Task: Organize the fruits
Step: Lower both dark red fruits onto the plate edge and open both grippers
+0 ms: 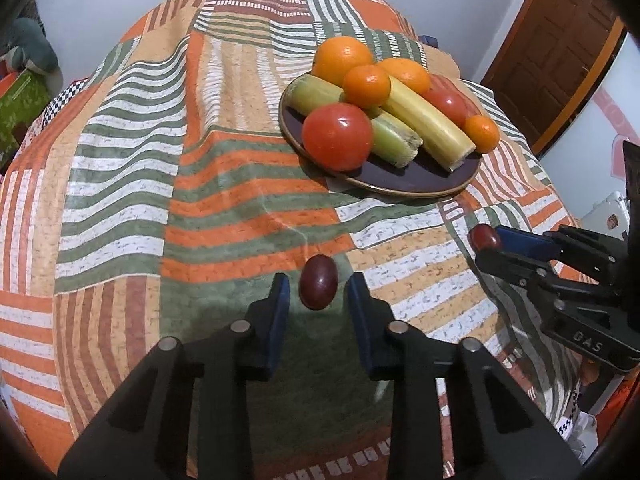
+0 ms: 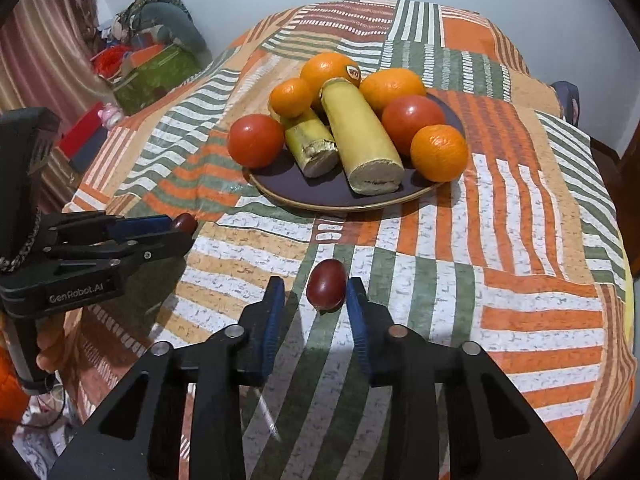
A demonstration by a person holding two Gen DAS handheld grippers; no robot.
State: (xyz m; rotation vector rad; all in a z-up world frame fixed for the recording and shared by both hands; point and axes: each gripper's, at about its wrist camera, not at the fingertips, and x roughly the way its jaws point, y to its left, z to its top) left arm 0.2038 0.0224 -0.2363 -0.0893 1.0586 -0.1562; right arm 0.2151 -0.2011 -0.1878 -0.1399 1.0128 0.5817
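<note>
Left gripper (image 1: pixel 319 285) pitched steeply down toward the striped cloth (image 1: pixel 120 184), jaws spread, pads clear on both sides of the first dark-red fruit (image 1: pixel 319 282) lying between the fingertips. Right gripper (image 2: pixel 316 286) tilted down likewise, jaws spread around the second dark-red fruit (image 2: pixel 327 285): right-hand pad just beside or touching it, cannot tell which; left-hand pad apart. Both grippers side by side and near each other, each showing at the edge of the other's view with its fruit at the tips. Dark plate (image 1: pixel 420 184) ahead and to the right of the left gripper, ahead and slightly left of the right one, well apart from both, bearing oranges (image 1: pixel 342 58), tomatoes (image 1: pixel 336 136) and cut cane pieces (image 1: pixel 428 120).
</note>
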